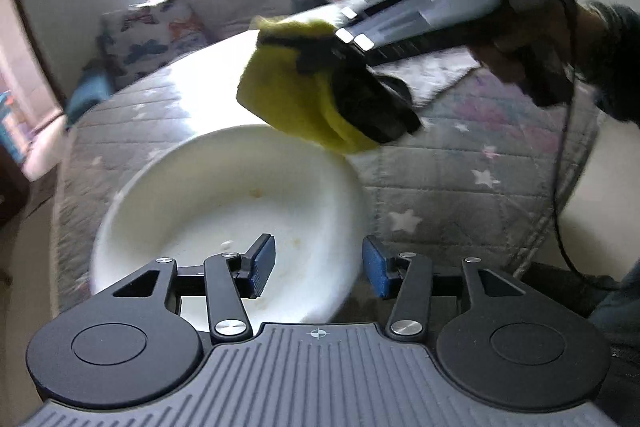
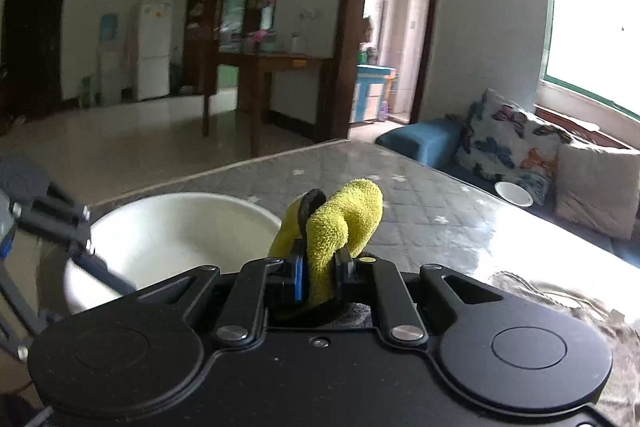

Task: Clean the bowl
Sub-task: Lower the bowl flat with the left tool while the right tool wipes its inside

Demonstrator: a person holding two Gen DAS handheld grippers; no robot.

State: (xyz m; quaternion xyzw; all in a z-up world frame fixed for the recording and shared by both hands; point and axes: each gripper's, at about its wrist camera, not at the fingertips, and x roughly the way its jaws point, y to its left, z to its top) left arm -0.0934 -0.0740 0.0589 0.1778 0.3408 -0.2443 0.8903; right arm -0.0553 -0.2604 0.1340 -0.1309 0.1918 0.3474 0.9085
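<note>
1. Sitting on the tabletop (image 1: 440, 163), the white bowl (image 1: 224, 219) is big and round, with a few small brown-yellow spots inside it.
2. In the right wrist view the bowl (image 2: 172, 239) is low on the left side, and its rim looks smooth.
3. The tabletop has a shiny grey cover with little white stars on it.
4. The left gripper (image 1: 319, 269) is over the near edge of the bowl. Its jaws are spread apart and nothing is between them.
5. The right gripper (image 2: 319, 281) has its jaws pressed on a fuzzy yellow cloth (image 2: 340, 223), pinching it. A dark part of the cloth sticks up too.
6. From the left wrist view, the right gripper (image 1: 348, 67) holds the yellow cloth (image 1: 288, 95) up in the air, just above the far rim of the bowl. It hides a bit of that rim.
7. A blue sofa (image 2: 432, 141) with a butterfly pillow (image 2: 512, 143) is past the tabletop.
8. A small white bowl (image 2: 514, 193) is near the pillows.
9. A white fridge (image 2: 154, 51) and a wooden table (image 2: 276, 75) are far back.
</note>
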